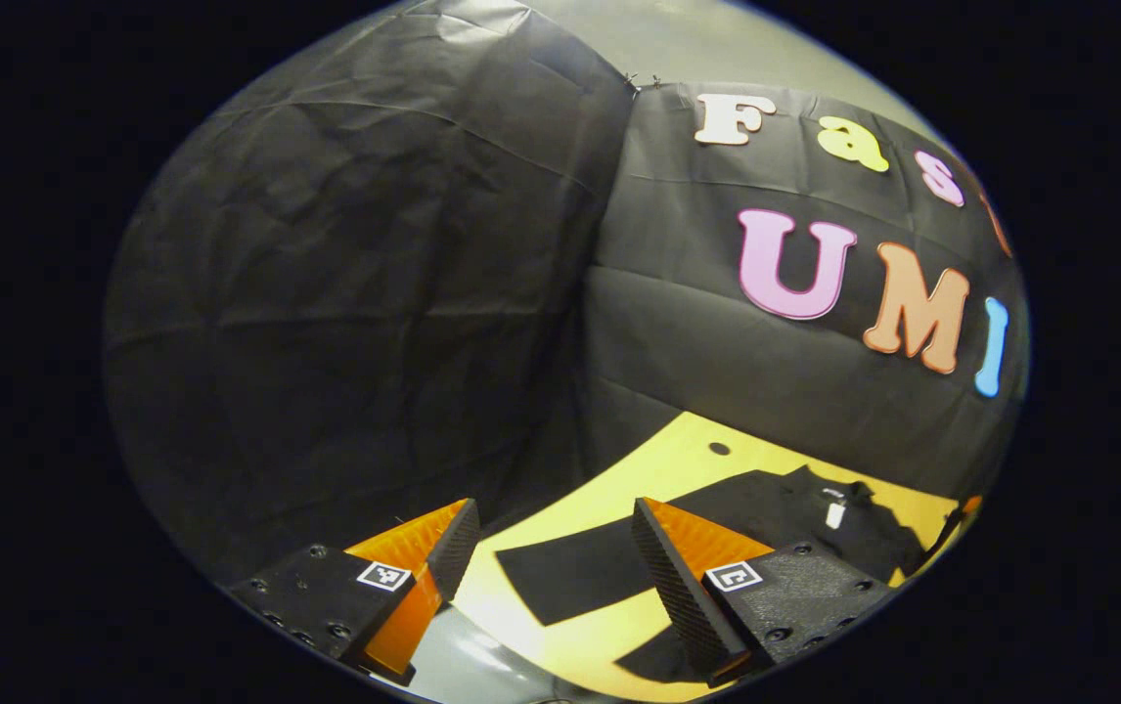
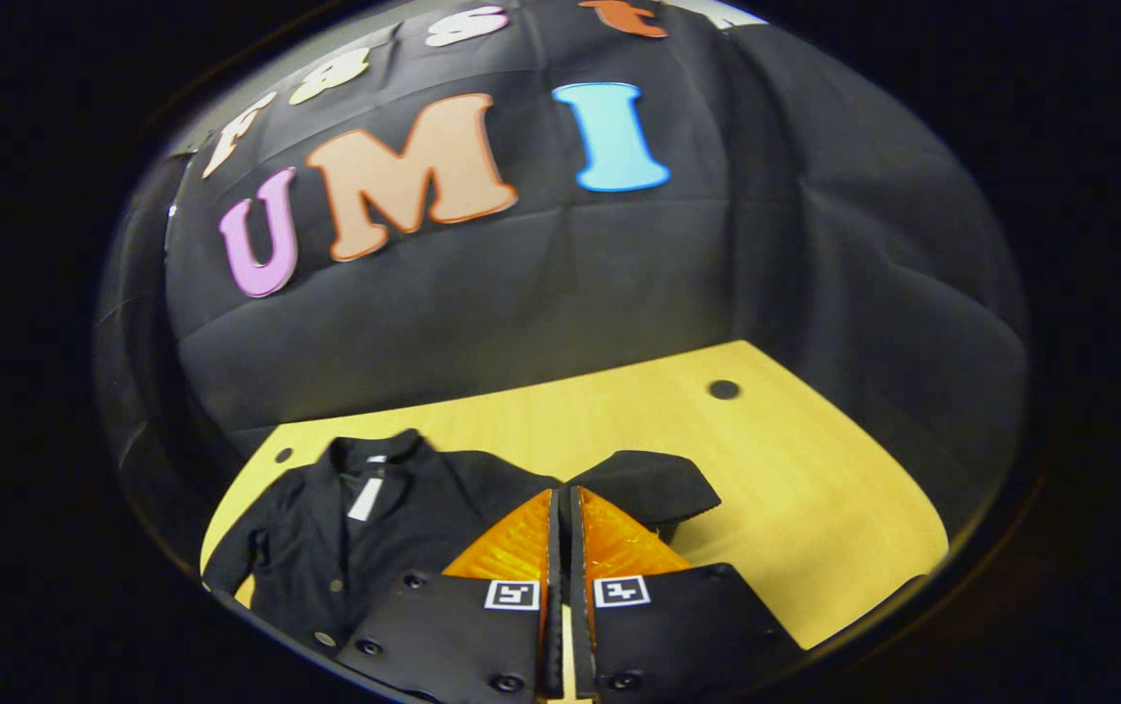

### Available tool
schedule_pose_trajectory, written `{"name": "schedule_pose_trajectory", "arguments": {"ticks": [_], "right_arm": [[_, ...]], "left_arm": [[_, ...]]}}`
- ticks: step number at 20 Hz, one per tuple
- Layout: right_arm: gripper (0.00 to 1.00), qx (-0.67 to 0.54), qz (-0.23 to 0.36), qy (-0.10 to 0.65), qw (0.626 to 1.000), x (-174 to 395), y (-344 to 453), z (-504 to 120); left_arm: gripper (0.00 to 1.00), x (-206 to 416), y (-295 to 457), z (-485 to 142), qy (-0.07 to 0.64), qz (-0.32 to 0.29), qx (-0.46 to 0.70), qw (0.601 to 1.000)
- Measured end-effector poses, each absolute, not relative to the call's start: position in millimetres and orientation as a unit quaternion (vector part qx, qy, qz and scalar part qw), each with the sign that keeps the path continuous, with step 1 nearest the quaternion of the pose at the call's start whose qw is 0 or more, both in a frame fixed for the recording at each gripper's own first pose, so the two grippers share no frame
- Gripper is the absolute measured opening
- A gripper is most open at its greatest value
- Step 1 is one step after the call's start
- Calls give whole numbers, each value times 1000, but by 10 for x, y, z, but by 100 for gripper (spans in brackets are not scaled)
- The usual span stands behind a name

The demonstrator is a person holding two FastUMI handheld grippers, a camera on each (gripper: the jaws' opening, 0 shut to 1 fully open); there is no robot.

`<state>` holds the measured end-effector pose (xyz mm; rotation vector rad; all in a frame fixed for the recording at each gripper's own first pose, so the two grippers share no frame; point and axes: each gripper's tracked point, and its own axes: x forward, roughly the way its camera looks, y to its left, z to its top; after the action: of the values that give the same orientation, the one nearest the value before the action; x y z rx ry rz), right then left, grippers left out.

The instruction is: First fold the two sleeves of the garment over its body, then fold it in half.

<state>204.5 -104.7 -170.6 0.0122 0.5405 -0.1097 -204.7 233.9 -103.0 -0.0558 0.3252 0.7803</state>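
A black button-front garment (image 2: pixel 394 528) lies spread on the yellow table (image 2: pixel 815 489), collar and white label at the far side. My right gripper (image 2: pixel 560 494) is shut, its tips pinching the fabric of the garment's right sleeve (image 2: pixel 653 484), whose cuff is bunched up just beyond the fingers with a shadow under it. In the left gripper view the garment (image 1: pixel 776 508) lies to the right and its other sleeve (image 1: pixel 565 577) stretches flat across the table. My left gripper (image 1: pixel 553 513) hovers open above that sleeve, nothing between its fingers.
Black cloth walls close off the table on the far side and both ends. Small dark holes (image 2: pixel 723 389) (image 1: pixel 719 449) mark the tabletop. Bare yellow table (image 2: pixel 864 528) stretches to the right of the garment. The table's rounded front edge (image 1: pixel 482 665) lies below my left gripper.
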Motion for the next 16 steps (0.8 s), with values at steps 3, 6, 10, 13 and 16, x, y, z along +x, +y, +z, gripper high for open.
{"name": "schedule_pose_trajectory", "arguments": {"ticks": [3, 6, 10, 13, 16], "right_arm": [[6, -81, 20, 273, 958, 2362, -142, -1769], [6, -143, 105, 276, 945, 2613, 892, -1939], [6, -170, 184, 281, 926, 2720, 2128, -2264], [6, -186, 221, 290, 912, 2732, 2743, -2549], [35, -181, 259, 304, 899, 2676, 3119, -2693]], "left_arm": [[92, -2335, 2588, -925, 160, 400, 0, 902], [93, -2554, 2742, -920, 157, 419, -14, 894], [92, -2831, 2888, -987, 158, 443, -30, 882], [93, -2987, 2981, -995, 161, 454, -25, 876], [92, -3080, 3088, -1026, 168, 455, -20, 874]]}}
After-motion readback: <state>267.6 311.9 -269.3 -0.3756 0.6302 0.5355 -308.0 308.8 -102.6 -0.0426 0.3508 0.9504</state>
